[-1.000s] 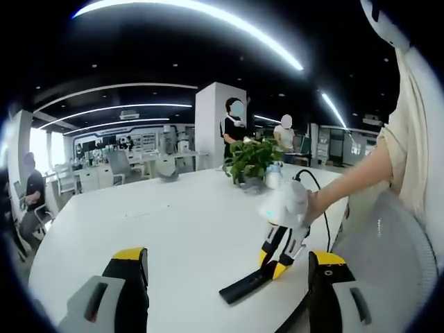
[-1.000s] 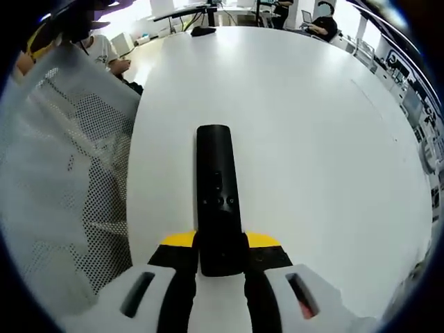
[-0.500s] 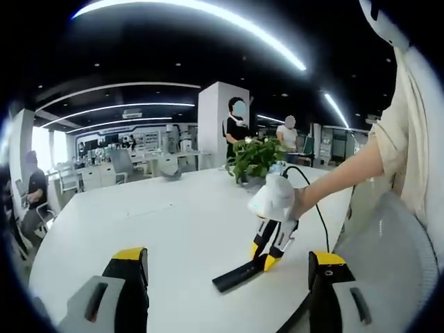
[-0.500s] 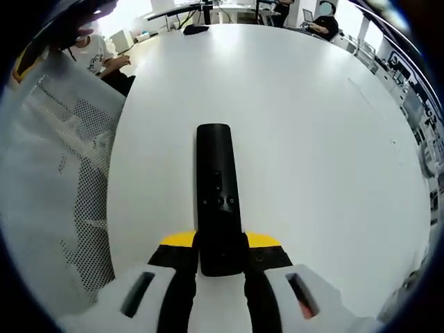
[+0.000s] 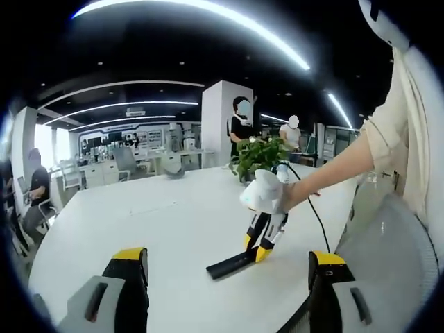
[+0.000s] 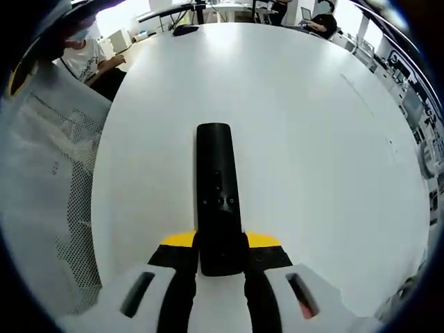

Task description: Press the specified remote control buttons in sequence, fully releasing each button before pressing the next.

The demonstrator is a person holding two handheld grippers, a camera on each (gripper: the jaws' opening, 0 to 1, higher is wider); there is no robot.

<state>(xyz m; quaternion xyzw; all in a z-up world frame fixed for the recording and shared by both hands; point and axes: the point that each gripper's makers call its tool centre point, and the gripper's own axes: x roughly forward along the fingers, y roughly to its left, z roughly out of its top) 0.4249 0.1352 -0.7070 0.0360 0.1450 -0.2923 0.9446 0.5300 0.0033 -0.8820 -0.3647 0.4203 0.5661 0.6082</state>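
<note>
A slim black remote control with small buttons near its middle is clamped at its near end between my right gripper's yellow-tipped jaws, just over the white table. In the left gripper view that right gripper, held in a person's hand, points down and carries the remote with its far end at the table. My left gripper is open, its two jaws wide apart low in the view, nothing between them.
A potted green plant stands at the far side of the table, with a black cable trailing from the right gripper. A white mesh chair back lies off the table's edge. People stand and sit in the office beyond.
The right gripper has carried the remote leftward and further over the table in the left gripper view. In the right gripper view more table and less chair shows.
</note>
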